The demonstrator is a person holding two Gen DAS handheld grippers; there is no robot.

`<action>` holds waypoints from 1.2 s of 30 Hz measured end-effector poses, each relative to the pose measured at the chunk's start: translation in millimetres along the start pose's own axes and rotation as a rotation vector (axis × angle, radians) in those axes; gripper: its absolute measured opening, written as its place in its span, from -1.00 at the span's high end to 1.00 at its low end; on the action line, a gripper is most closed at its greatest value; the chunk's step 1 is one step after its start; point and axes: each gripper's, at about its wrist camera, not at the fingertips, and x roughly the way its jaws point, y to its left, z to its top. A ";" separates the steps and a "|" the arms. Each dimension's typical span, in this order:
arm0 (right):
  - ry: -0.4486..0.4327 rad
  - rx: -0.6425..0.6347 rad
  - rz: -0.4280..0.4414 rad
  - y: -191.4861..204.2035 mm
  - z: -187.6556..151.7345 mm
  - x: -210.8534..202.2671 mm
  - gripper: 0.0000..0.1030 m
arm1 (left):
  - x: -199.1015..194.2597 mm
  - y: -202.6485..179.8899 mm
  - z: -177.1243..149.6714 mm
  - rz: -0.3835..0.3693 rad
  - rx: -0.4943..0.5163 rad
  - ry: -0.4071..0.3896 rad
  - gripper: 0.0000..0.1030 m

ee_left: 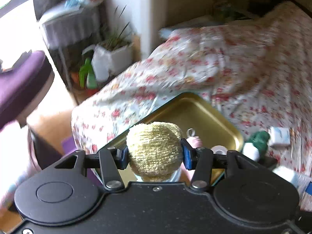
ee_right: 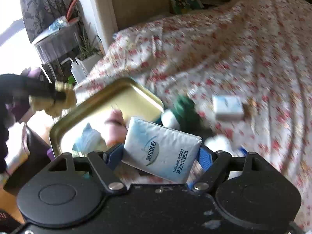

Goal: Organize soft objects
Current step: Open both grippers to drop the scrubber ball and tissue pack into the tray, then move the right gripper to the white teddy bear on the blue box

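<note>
With blue pads clamped on both sides, left gripper [ee_left: 155, 154] grips a yellow plush toy [ee_left: 154, 148] above the gold tray [ee_left: 197, 113]. Right gripper [ee_right: 161, 156] pinches a tissue pack [ee_right: 161, 150] over that tray's near edge, on the floral bedspread [ee_right: 234, 48]. Second pack [ee_right: 227, 107] lies beside the tray.

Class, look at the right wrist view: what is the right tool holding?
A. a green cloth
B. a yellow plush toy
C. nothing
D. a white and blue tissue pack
D: the right tool has its blue pads closed on the white and blue tissue pack, above the gold tray.
</note>
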 end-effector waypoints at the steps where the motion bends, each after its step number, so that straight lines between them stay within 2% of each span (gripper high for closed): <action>1: -0.001 0.004 0.005 3.5 9.3 7.1 -0.52 | 6.8 5.7 1.8 0.000 -0.025 0.027 0.04; 4: -0.007 0.027 0.008 12.3 34.1 28.7 -0.53 | 23.5 18.0 2.6 0.019 -0.078 0.081 0.04; 8: -0.014 0.058 0.015 20.5 58.0 57.1 -0.53 | 35.6 22.9 4.1 0.076 -0.107 0.087 0.02; 11: -0.013 0.070 0.020 28.1 73.3 79.2 -0.53 | 35.6 26.4 5.7 0.074 -0.131 0.078 -0.26; 16: -0.033 0.090 0.041 37.5 91.0 100.7 -0.55 | 33.6 18.3 7.6 0.064 -0.123 0.069 -0.31; 19: -0.041 0.105 0.051 39.2 94.8 103.0 -0.62 | 37.4 13.2 6.8 0.071 -0.118 0.083 -0.32; 23: -0.047 0.099 0.042 39.6 92.4 99.1 -0.62 | 36.2 11.3 6.5 0.066 -0.118 0.084 -0.32; 36: -0.019 0.060 -0.058 11.3 53.6 74.3 -0.65 | 32.8 0.5 3.0 0.091 -0.079 0.071 -0.36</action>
